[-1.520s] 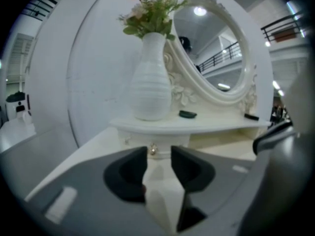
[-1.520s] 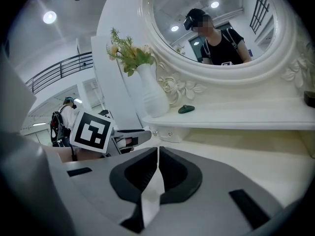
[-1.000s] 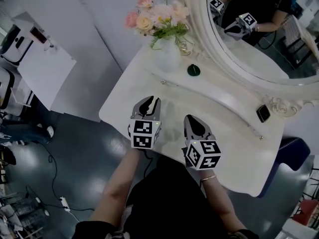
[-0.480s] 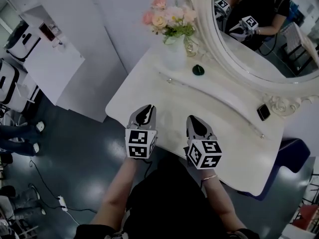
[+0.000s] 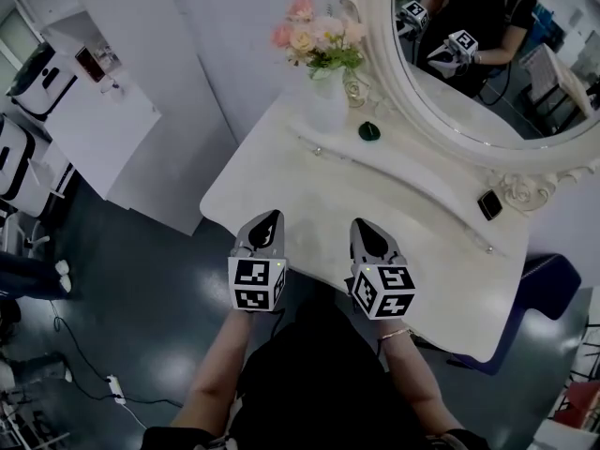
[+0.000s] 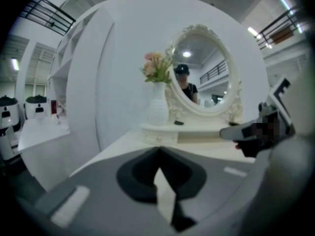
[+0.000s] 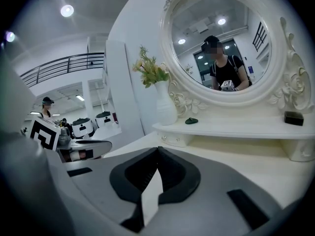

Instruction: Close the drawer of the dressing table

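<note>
The white dressing table (image 5: 441, 279) bears a raised shelf under its mirror. A small drawer with a knob (image 5: 319, 150) sits at the shelf's left end, and its front looks flush with the shelf (image 6: 160, 137) (image 7: 172, 139). My left gripper (image 5: 265, 219) (image 6: 158, 151) hangs over the table's front edge, shut and holding nothing, well short of the drawer. My right gripper (image 5: 367, 226) (image 7: 157, 149) is beside it, also shut and empty. Neither touches the table or the drawer.
A white vase of flowers (image 5: 319, 97), a small dark green thing (image 5: 368, 131) and a black box (image 5: 487, 204) stand on the shelf. The oval mirror (image 5: 469, 73) rises behind. A second knob (image 5: 487, 247) is at the shelf's right end. A white cabinet (image 5: 103, 129) stands left, a blue seat (image 5: 548, 284) right.
The left gripper's jaws were apart and have shut. It has drawn back from over the tabletop to the front edge. The right gripper has stayed put.
</note>
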